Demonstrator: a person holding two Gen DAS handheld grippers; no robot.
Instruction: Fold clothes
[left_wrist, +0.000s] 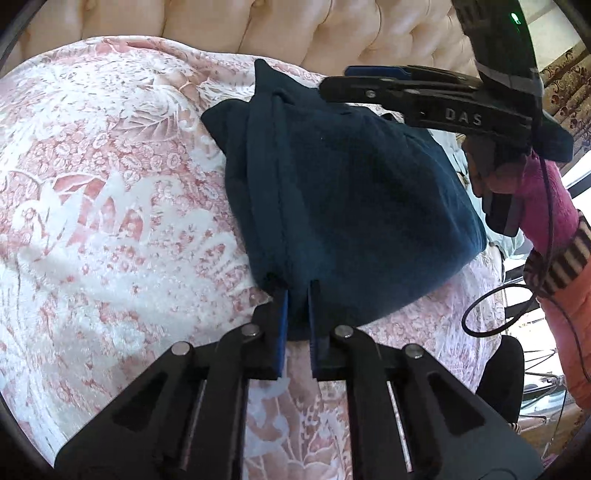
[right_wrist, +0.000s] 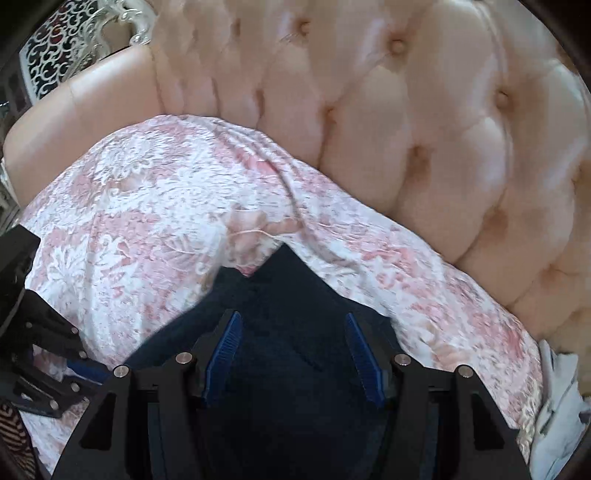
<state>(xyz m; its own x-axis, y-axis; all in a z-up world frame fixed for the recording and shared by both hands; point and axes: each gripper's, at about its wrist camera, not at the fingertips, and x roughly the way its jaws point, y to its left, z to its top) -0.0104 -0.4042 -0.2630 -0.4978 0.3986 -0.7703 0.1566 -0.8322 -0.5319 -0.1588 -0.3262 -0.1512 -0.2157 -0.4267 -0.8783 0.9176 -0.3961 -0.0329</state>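
Observation:
A dark navy garment (left_wrist: 343, 199) lies folded in a thick bundle on the pink-and-white floral bedspread (left_wrist: 103, 206). My left gripper (left_wrist: 297, 291) is shut on the garment's near edge, with the cloth pinched between its blue pads. My right gripper (right_wrist: 291, 317) is open, its blue pads spread wide just above the garment (right_wrist: 295, 295), near its far corner. In the left wrist view the right gripper (left_wrist: 369, 83) hovers over the garment's far right side.
A tufted peach headboard (right_wrist: 424, 122) rises behind the bed. An ornate white frame (right_wrist: 74, 40) stands at the far left. Pale cloth (right_wrist: 557, 402) lies at the right edge. The person's pink sleeve (left_wrist: 546, 206) and a black cable (left_wrist: 491, 314) are at the right.

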